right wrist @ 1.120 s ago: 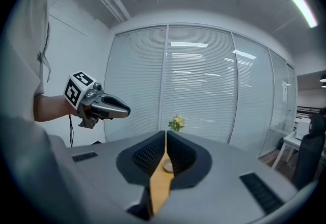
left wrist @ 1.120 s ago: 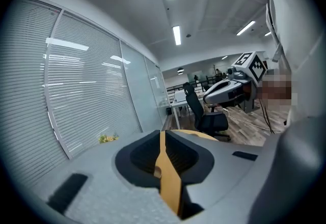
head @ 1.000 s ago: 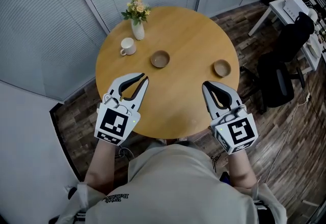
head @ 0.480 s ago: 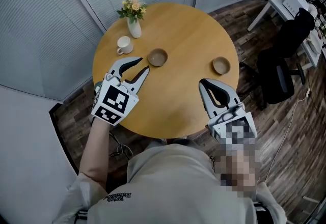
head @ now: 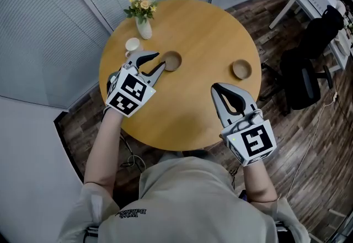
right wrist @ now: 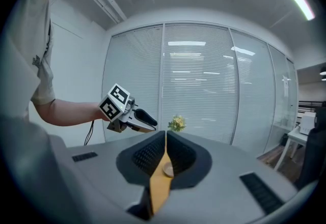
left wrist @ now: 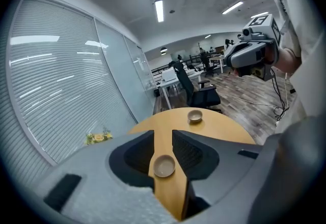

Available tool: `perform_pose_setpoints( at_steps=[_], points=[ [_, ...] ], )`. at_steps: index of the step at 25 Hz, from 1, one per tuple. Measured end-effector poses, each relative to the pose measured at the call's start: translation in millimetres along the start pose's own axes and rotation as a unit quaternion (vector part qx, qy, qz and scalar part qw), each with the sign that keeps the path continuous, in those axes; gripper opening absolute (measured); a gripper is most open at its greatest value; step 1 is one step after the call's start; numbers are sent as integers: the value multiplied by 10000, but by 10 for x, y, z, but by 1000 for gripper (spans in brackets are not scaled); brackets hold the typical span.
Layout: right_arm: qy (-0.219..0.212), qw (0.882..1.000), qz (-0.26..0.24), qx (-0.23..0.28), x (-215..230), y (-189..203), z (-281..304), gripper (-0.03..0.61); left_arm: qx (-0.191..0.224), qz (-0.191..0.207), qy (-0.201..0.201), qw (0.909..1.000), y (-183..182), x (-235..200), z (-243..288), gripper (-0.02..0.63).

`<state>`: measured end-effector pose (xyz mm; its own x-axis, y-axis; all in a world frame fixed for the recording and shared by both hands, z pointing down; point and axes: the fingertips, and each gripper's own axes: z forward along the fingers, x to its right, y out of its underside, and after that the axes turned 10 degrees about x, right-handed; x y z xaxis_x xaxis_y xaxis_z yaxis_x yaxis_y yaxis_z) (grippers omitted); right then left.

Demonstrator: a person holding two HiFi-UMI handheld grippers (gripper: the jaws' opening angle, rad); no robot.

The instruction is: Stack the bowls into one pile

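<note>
Small tan bowl (head: pixel 172 61) on round wooden table (head: pixel 193 104), left of centre; second tan bowl (head: pixel 241 69) well apart, near the right edge. Left gripper (head: pixel 160 59) just beside the first, jaws just opened wide, bowl showing between them, not pressed. Right gripper (head: pixel 214 88) closed, empty, over the near edge. White mug (head: pixel 132 45) and white vase of yellow flowers (head: pixel 143 26) beyond.

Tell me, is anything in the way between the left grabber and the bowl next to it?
No, nothing visible. The left gripper points straight at the bowl over bare table. Its jaws have just been opening, with the bowl just ahead, not gripped. The cup and flower vase stand off to the side.
</note>
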<state>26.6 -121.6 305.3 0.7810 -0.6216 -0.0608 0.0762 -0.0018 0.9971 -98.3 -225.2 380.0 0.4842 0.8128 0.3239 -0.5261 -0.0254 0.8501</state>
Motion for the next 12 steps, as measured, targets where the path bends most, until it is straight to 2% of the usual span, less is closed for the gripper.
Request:
perform_pose_setpoints(
  at_steps=[12],
  points=[
    [2,9995,147,-263,207,254,235,32,-947,-38,518,9941,805,29,626,124]
  ],
)
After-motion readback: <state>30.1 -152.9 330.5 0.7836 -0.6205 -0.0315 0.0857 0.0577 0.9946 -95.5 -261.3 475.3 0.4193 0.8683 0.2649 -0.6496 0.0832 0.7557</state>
